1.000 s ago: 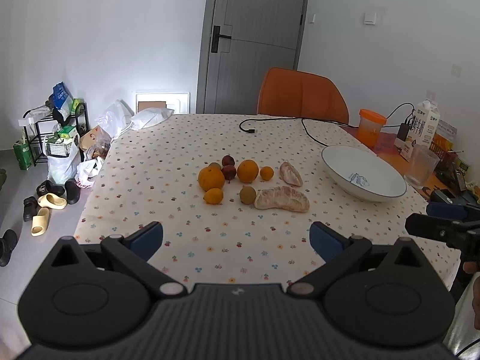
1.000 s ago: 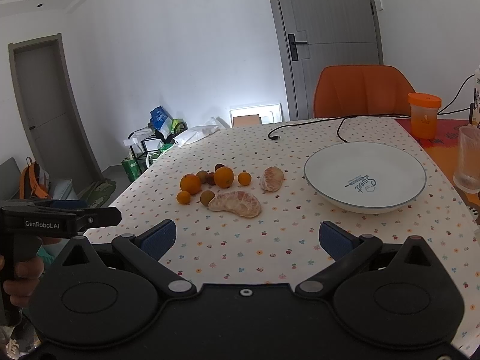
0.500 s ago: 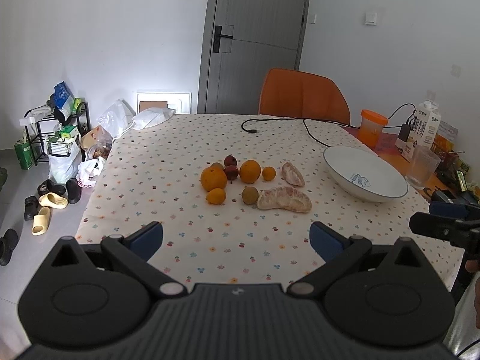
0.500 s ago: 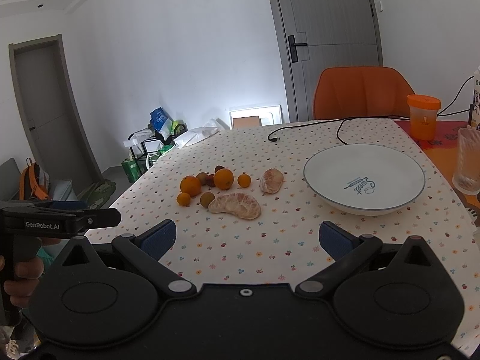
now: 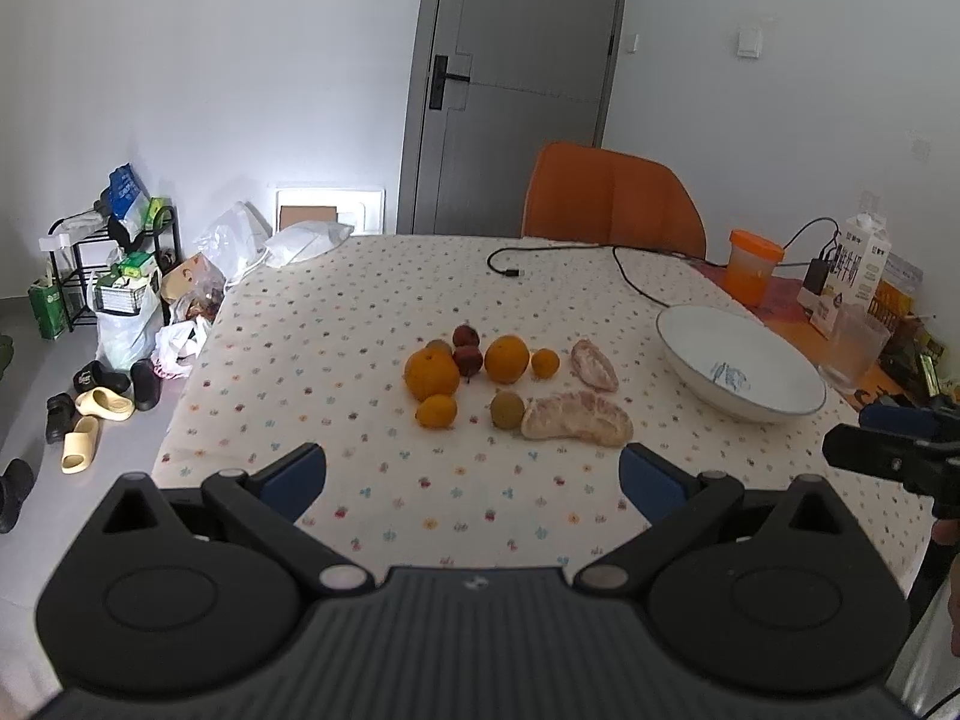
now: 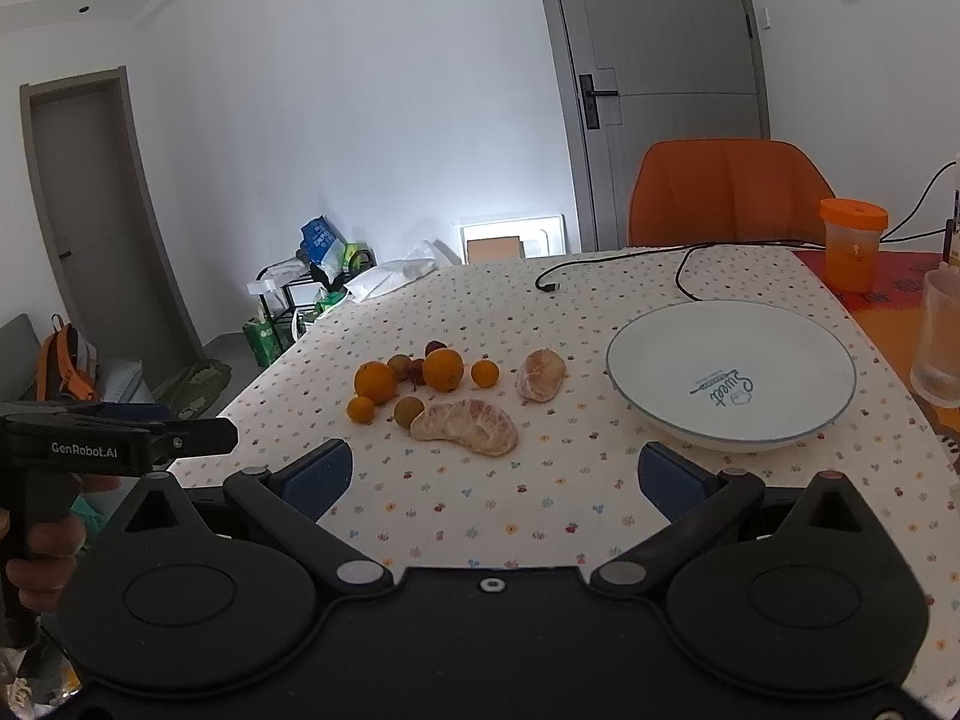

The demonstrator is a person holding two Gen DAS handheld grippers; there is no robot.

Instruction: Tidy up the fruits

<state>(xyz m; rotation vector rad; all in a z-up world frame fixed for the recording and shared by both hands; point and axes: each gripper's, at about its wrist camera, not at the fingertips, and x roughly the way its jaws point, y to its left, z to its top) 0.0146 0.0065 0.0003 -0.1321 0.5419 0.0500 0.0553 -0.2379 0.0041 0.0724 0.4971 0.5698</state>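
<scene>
We held the left gripper [image 5: 472, 474] and right gripper [image 6: 495, 471] spread wide, empty; we judged approaching the pomelo segment [image 6: 465, 426] at frame centre, then lifting gently toward the bowl [image 6: 729, 438].

Left gripper [image 5: 471, 474] and right gripper [image 6: 492, 474] hover level, jaws spread wide.
</scene>
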